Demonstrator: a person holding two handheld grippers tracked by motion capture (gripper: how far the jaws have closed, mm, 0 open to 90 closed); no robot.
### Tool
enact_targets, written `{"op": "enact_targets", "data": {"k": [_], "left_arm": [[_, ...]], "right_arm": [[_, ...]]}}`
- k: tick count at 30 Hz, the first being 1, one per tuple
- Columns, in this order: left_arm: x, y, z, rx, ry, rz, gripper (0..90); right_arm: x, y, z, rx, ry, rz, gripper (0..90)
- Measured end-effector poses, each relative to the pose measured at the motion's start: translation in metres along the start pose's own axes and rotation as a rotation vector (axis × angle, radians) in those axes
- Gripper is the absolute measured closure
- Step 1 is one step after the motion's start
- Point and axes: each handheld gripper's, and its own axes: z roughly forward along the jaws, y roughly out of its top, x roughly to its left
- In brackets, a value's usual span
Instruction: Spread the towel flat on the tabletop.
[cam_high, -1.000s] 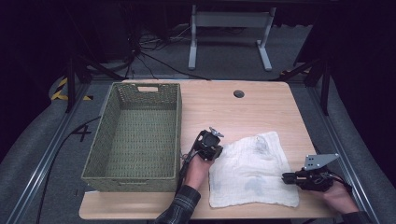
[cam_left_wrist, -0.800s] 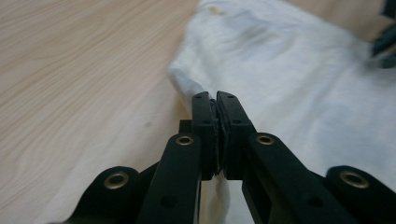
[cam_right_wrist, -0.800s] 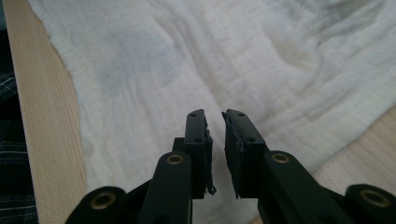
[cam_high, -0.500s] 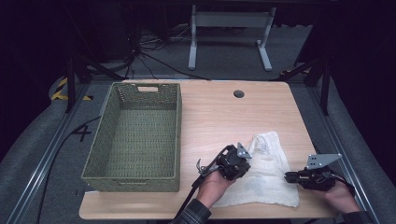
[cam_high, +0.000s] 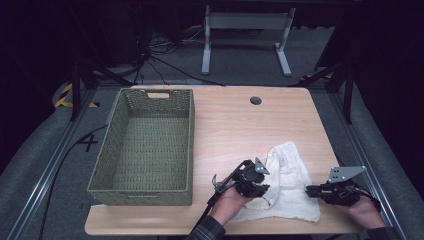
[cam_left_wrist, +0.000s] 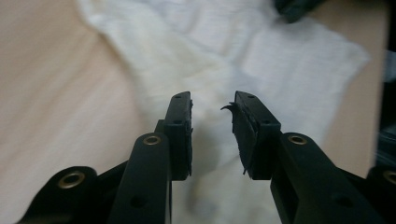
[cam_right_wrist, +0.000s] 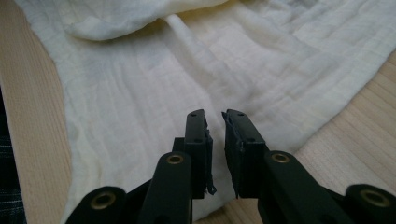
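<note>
The left gripper (cam_high: 261, 184), jaws just parted with nothing between them, hovers over the folded-in left edge of the white cloth (cam_high: 292, 192) on the table's (cam_high: 235, 125) near right part, while the right gripper (cam_high: 309, 190), jaws nearly together, pinches the cloth's right edge

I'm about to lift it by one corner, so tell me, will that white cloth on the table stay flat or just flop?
The white cloth will probably flop: it already lies in soft folds, with one side doubled over. It looks thin and light, so it should lift easily. Pushed across the table, it would likely bunch rather than slide whole.
</note>
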Motion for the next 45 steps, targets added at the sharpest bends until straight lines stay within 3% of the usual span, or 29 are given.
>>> {"op": "enact_targets", "data": {"k": [3,8,10,13,17,20,29,37,43,45], "left_arm": [[0.016,-0.005,0.0,0.002,0.029,-0.054,62.9],[0.021,-0.011,0.004,-0.013,-0.056,-0.101,60.8],[0.018,-0.011,0.005,-0.022,-0.074,-0.1,59.7],[0.015,-0.01,0.007,0.0,-0.053,-0.077,61.5],[0.013,-0.011,0.011,0.021,-0.056,-0.064,78.6],[0.011,-0.01,0.009,0.026,-0.048,-0.053,85.9],[0.017,0.002,0.002,0.027,0.006,-0.03,86.6],[0.026,0.012,-0.001,0.021,-0.007,-0.039,86.2],[0.031,0.011,-0.005,0.034,0.013,-0.038,84.2],[0.034,0.011,-0.008,0.029,-0.003,-0.046,85.0]], "right_arm": [[0.0,0.0,0.0,0.0,-0.001,0.0,79.3],[0.002,-0.002,0.002,0.014,-0.006,-0.004,79.2],[0.002,-0.004,0.003,0.023,-0.009,-0.005,79.2],[0.002,-0.004,0.003,0.018,-0.01,-0.004,79.2],[0.003,-0.005,0.003,0.016,-0.013,0.0,79.3],[0.004,-0.005,0.003,0.014,-0.019,-0.004,79.4],[0.006,-0.005,0.003,0.015,-0.032,-0.01,79.0],[0.007,-0.006,0.003,0.015,-0.04,-0.016,79.2],[0.008,-0.006,0.002,0.018,-0.041,-0.022,79.6],[0.008,-0.007,0.002,0.016,-0.043,-0.025,79.6]]}}
